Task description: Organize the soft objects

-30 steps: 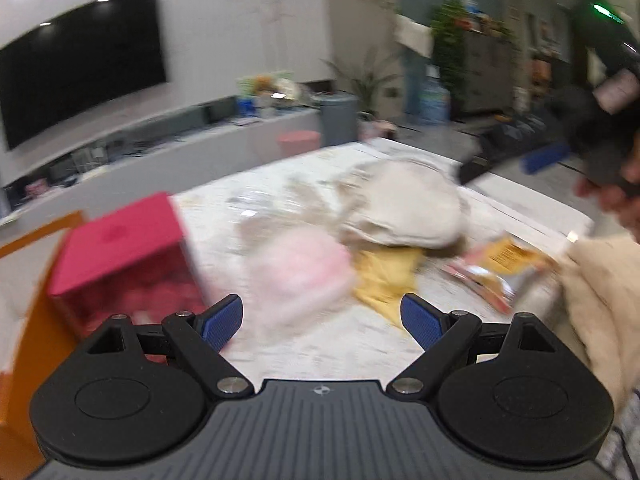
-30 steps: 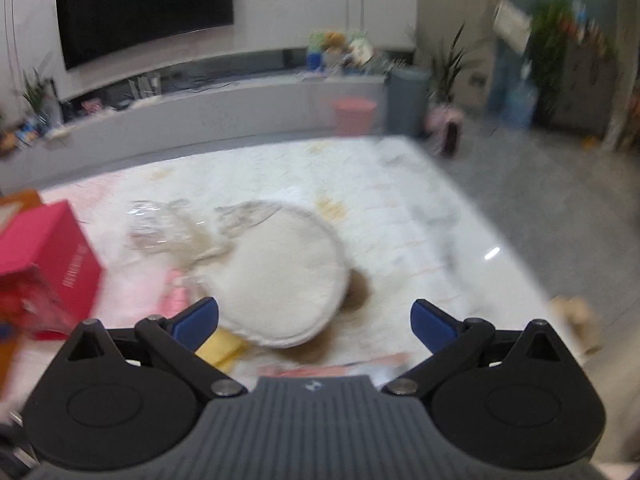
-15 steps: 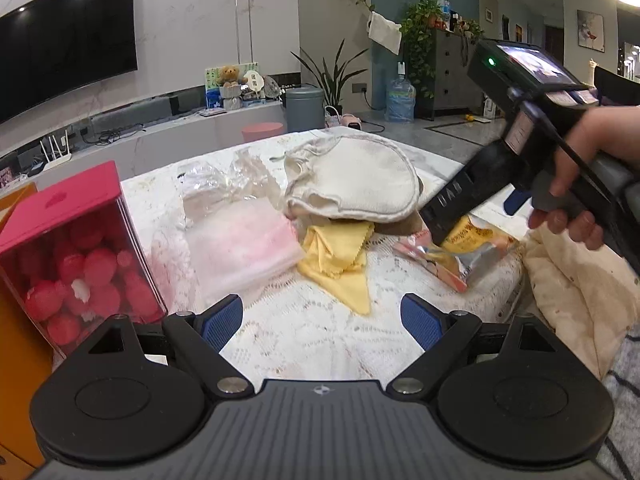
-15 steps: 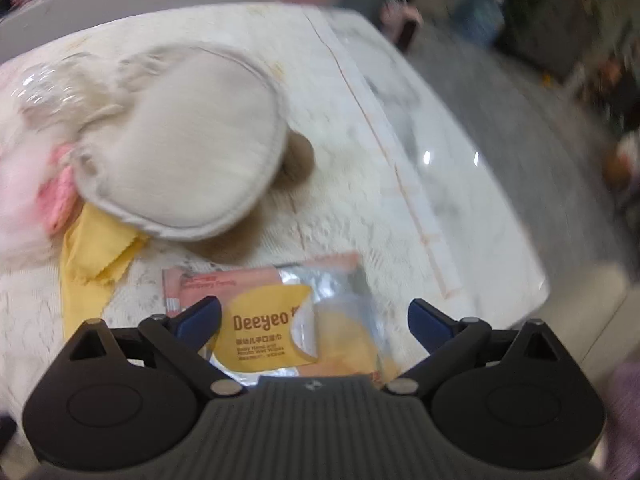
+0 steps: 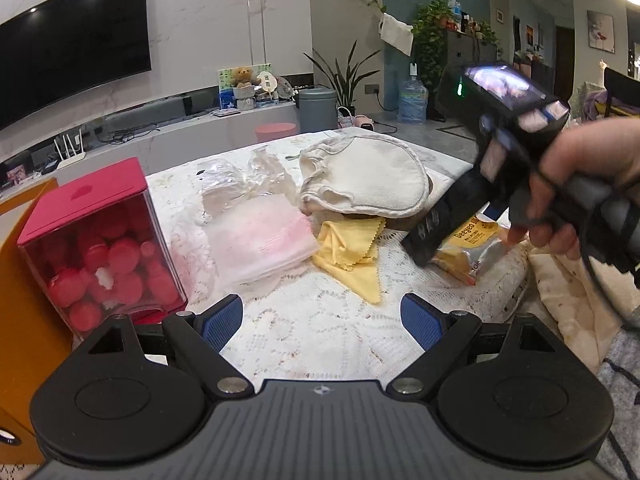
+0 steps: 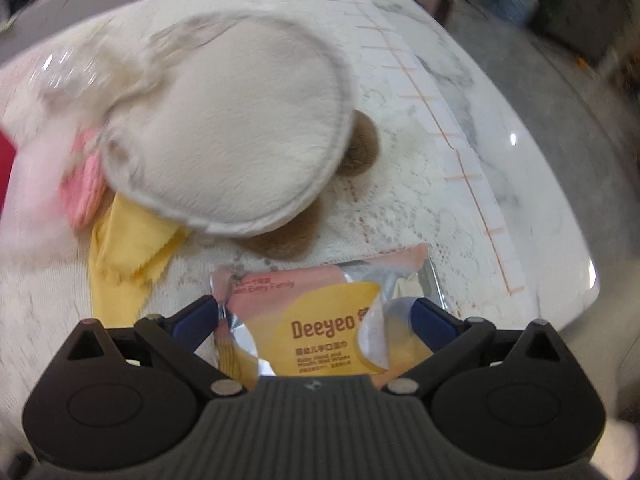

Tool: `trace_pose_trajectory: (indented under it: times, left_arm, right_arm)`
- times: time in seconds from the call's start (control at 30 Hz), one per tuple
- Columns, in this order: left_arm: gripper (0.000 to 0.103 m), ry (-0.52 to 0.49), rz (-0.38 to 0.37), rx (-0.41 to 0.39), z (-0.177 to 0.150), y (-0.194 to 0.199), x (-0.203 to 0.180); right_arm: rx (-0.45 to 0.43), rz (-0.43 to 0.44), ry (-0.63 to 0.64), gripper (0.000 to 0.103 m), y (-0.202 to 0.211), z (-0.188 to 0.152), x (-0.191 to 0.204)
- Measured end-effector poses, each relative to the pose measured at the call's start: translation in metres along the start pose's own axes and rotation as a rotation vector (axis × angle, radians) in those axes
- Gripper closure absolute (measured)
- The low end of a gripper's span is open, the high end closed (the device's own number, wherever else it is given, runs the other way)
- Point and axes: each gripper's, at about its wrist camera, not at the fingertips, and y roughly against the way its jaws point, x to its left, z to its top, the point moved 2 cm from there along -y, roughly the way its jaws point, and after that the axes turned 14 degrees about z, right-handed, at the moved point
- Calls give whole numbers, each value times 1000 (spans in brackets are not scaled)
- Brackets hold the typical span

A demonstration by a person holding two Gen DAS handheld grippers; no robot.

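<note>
Wipes pack [image 6: 320, 320] (Deeyeo print, pink/yellow/silver foil, 1 of it) lies at the near edge of the table [image 6: 500, 128], on the white lace cloth [image 6: 400, 208], w/ the right gripper [image 6: 316, 312] down on it. Blue pads sit on either side of the pack: left pad [image 6: 200, 312] touches the crinkled foil edge, right pad [image 6: 430, 316] is at the other side, foil bulging up btwn them. So jaws are closed in onto the pack, gripping its near end.

Left-wrist view: same pack [image 5: 468, 244] peeks out under the right gripper's black body [image 5: 460, 208], which is held by the person's right hand [image 5: 568, 196]. Left gripper [image 5: 322, 320] hovers above the near lace, fingers wide apart, nothing btwn them.

Soft items on the table, counted:
- 1 round cream cushion [image 5: 368, 180], biggest item, lying on top of a brown plush thing [image 6: 352, 148]; only 2 brown patches show, rest hidden.
- 1 yellow cloth [image 5: 352, 248], zigzag edge, partly tucked under the cushion.
- 1 pink fluffy item in a clear bag [image 5: 260, 240], just left of the yellow cloth, touching it.
- 1 crumpled clear plastic wrap [image 5: 236, 180] behind the pink bag.

Also 1 box w/ red lid and clear walls [image 5: 96, 248] at far left, full of red balls (can't count them), w/ an orange panel [image 5: 20, 320] beside it. Beige blanket [image 5: 568, 288] hangs at the right table edge.
</note>
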Motion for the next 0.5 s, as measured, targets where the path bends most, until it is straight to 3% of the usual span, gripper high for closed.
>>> trace_pose_trajectory:
  times: [0.07, 0.1, 0.13, 0.2, 0.5]
  left_arm:
    - [0, 5, 5, -6, 0, 2, 3]
    - [0, 8, 8, -8, 0, 3, 5]
    - [0, 10, 10, -9, 0, 3, 7]
    - [0, 18, 14, -9, 1, 4, 11]
    - [0, 50, 31, -23, 2, 8, 26]
  right_arm:
    - [-15, -37, 131, 5, 1, -5, 13]
    - [-22, -35, 161, 14, 3, -6, 17]
    - [-26, -10, 152, 23, 5, -5, 18]
    - [-44, -18, 119, 30, 8, -4, 15]
    - [-94, 23, 48, 49, 16, -3, 4]
